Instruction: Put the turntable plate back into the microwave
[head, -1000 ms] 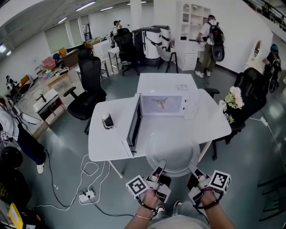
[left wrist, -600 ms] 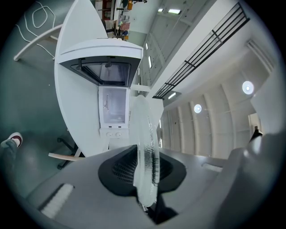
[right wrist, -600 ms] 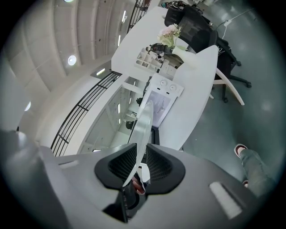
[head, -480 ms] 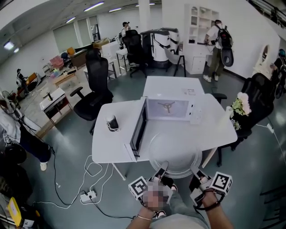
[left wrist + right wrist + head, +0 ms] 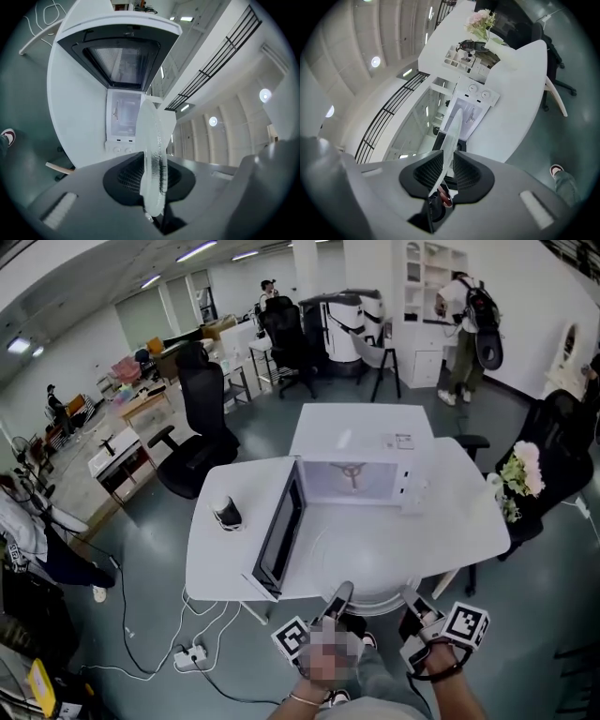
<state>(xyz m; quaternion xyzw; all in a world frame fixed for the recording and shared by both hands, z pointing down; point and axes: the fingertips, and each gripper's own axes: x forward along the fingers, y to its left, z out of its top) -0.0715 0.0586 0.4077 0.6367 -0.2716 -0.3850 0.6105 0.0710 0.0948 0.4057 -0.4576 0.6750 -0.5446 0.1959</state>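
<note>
The left gripper point(image 5: 339, 596) and right gripper point(image 5: 411, 601) each have their jaws narrowed onto the glass turntable plate point(image 5: 361, 557), at 7 and 5 o'clock on its rim. The plate hangs level over the near edge of the white table point(image 5: 214, 561), at 6 o'clock from the open microwave point(image 5: 352, 470).

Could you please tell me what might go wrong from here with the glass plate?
The turntable plate is pinched only at its near rim by the left tool and right tool, so it could tilt or slip. Its left edge lies close to the open door and might knock it. Inside the microwave, it may settle off the roller support.
</note>
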